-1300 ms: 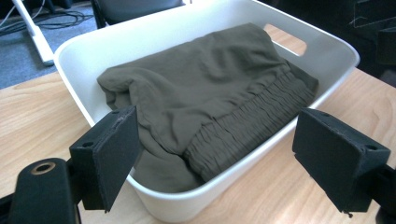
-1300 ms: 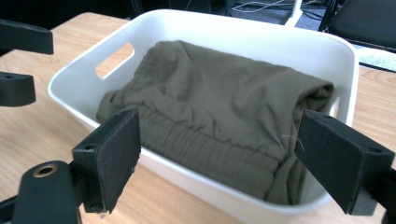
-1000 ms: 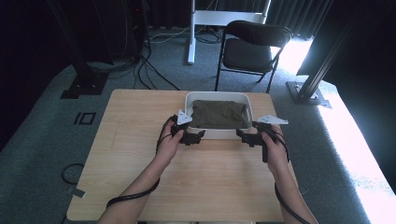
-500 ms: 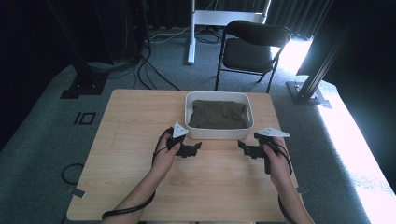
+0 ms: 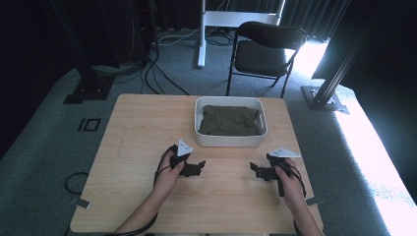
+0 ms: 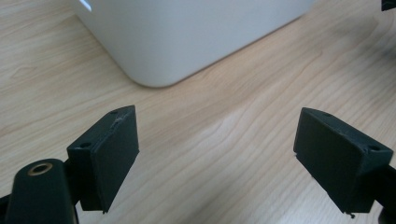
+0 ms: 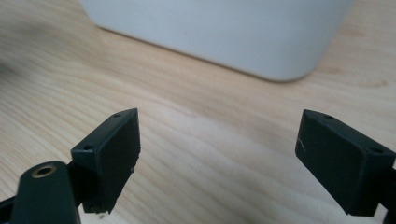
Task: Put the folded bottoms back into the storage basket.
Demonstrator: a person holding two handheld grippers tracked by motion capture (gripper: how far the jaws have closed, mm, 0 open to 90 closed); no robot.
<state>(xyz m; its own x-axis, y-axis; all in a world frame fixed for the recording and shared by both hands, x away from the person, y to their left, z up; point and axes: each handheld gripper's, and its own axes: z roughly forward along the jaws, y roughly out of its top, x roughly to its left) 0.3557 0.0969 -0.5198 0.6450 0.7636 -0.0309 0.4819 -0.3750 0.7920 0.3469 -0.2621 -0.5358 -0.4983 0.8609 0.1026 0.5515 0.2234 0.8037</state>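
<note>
With both grippers (image 5: 197,168) (image 5: 255,170) wide open and empty, a careless reach may shove the bin (image 5: 231,140) holding the cloth (image 5: 230,120).

Both hands draw back from the white tub (image 5: 231,140) toward the person's edge of the table (image 5: 128,128). The left gripper (image 5: 195,168), earlier touching the tub's near left corner, now sits lower over bare wood, the tub well ahead of its jaws. The right gripper (image 5: 255,170) likewise leaves the near right corner and now hangs apart from the tub, which lies ahead of its jaws.
</note>
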